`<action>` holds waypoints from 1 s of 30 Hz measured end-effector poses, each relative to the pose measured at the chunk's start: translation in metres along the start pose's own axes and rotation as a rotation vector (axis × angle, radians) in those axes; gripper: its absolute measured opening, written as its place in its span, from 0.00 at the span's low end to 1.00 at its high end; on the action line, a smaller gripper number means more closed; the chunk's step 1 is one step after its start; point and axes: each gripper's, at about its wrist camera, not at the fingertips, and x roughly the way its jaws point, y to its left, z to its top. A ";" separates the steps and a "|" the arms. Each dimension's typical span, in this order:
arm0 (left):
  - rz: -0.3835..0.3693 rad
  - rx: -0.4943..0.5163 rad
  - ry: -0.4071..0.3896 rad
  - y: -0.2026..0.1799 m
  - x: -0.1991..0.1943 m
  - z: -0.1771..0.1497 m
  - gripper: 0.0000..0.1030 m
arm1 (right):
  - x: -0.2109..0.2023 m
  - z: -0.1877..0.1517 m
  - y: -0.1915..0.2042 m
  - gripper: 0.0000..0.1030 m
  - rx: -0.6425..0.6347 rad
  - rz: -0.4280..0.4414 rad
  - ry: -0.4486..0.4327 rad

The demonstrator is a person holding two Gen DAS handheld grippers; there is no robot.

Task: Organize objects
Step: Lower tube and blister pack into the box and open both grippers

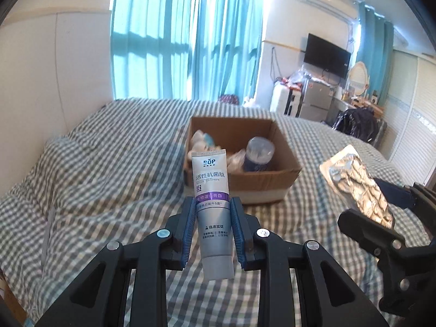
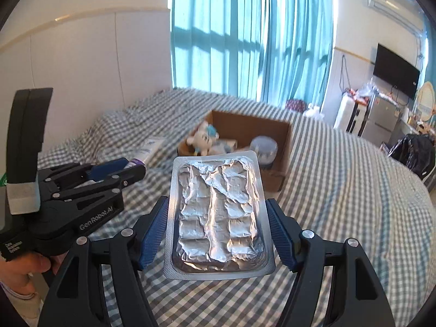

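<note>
My left gripper (image 1: 213, 212) is shut on a grey-and-white toothpaste tube (image 1: 212, 207) and holds it upright above the bed, short of an open cardboard box (image 1: 283, 147). My right gripper (image 2: 218, 212) is shut on a silver foil blister pack (image 2: 218, 212) and holds it up on the near right side of the box (image 2: 286, 133). The box holds a small plush toy (image 2: 203, 139), a round lidded jar (image 2: 264, 148) and plastic-wrapped items. In the right wrist view the left gripper (image 2: 136, 167) shows at the left with the tube (image 2: 152, 147). The pack also shows in the left wrist view (image 1: 357, 185).
The box sits on a bed with a grey checked sheet (image 1: 109, 163). A white headboard wall (image 2: 81, 68) is at the left, teal curtains (image 1: 190, 41) behind. A dark bag (image 2: 414, 150), a fridge and cluttered furniture stand at the far right.
</note>
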 end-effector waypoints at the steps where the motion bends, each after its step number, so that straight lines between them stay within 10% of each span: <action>1: -0.003 0.005 -0.009 -0.002 -0.001 0.004 0.26 | -0.003 0.004 -0.002 0.68 -0.002 -0.002 -0.012; 14: -0.030 0.018 -0.063 -0.003 0.043 0.064 0.26 | 0.022 0.069 -0.045 0.68 0.033 -0.015 -0.087; 30: -0.030 0.031 -0.015 0.009 0.189 0.089 0.26 | 0.190 0.125 -0.090 0.67 0.071 0.005 -0.051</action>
